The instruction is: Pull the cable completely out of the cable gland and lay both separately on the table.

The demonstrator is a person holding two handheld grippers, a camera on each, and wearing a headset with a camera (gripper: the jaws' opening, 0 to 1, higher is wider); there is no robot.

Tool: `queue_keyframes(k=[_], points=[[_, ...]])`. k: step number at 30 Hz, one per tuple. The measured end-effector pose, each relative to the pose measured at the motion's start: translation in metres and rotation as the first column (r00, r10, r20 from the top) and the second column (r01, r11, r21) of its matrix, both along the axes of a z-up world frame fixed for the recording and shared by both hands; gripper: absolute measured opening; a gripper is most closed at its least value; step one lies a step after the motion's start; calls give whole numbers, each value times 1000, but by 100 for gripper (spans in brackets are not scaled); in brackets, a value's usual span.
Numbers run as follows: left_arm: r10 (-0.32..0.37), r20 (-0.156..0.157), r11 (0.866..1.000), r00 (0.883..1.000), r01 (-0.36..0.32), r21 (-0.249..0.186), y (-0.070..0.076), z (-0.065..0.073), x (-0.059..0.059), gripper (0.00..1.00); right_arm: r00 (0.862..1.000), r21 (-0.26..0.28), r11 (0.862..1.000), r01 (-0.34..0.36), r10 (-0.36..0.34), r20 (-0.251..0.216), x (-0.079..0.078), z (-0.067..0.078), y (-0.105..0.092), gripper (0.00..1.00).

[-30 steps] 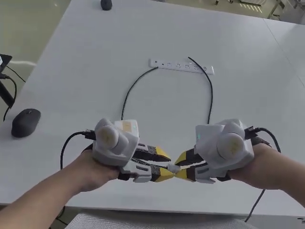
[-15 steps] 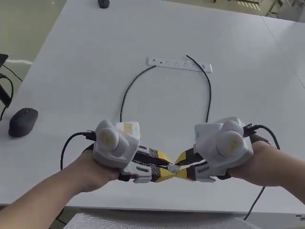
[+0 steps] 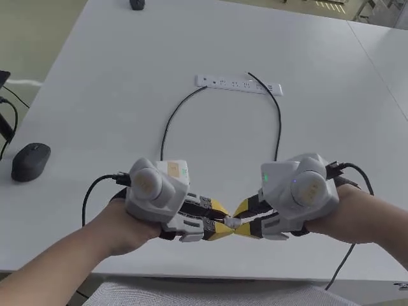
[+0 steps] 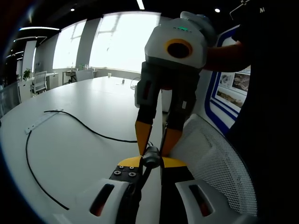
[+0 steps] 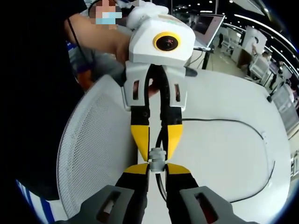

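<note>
1. Mouse: lies on bench, well to the left of left claw.
2. Left claw: narrow, with its yellow tips pinching the left end of cable gland.
3. Cable gland: sits directly between the two claws' tips, raised off the bench surface.
4. Right claw: narrow, pinching the right end of the cable gland and facing the left claw tip to tip.
5. Cable: black, threaded through the cable gland. It loops over the bench ahead of both claws, its far bend at power strip.
</note>
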State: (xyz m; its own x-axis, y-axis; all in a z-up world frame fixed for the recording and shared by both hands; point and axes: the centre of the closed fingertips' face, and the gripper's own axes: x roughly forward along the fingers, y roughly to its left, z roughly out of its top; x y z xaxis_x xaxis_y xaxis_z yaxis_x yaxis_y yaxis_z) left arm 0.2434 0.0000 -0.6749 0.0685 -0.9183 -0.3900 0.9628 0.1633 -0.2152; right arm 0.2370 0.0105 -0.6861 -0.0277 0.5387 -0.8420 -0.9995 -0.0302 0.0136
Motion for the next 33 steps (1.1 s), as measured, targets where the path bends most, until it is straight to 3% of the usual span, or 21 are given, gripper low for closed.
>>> queue_keyframes(k=[3, 9, 14, 16, 21, 24, 26, 30, 33], points=[[-2, 19, 1000, 1000, 2, 7, 0, 0, 1, 15, 1000, 1, 1000, 5, -5, 2, 2, 0, 0, 9], [-7, 59, 1000, 998, 6, 6, 1, 5, 1, 15, 997, 24, 998, 51, -50, -54, 8, 6, -6, 14], [-22, 102, 1000, 995, 19, 24, 2, 5, 2, 15, 980, 99, 990, 104, -85, -180, 11, 21, -3, 17], [-25, 113, 999, 993, 22, 27, 2, 6, 3, 15, 972, 86, 992, 95, -74, -225, 9, 19, -5, 18], [-41, 133, 999, 990, 37, 38, 0, 6, 3, 15, 960, 84, 993, 81, -55, -273, 12, 15, -3, 18], [-48, 143, 998, 989, 42, 42, -2, 6, 3, 15, 945, 73, 996, 51, -24, -326, 4, 14, -1, 15], [-56, 142, 998, 988, 50, 46, -3, 6, 1, 15, 949, 68, 997, 39, -15, -314, 7, 11, -1, 12], [-60, 148, 997, 987, 51, 66, -4, 3, 2, 15, 932, 52, 998, 32, -11, -363, 2, 9, -2, 9], [-57, 144, 996, 988, 48, 69, -5, 2, 1, 15, 931, 37, 999, 29, -13, -366, 3, 6, -3, 9]])
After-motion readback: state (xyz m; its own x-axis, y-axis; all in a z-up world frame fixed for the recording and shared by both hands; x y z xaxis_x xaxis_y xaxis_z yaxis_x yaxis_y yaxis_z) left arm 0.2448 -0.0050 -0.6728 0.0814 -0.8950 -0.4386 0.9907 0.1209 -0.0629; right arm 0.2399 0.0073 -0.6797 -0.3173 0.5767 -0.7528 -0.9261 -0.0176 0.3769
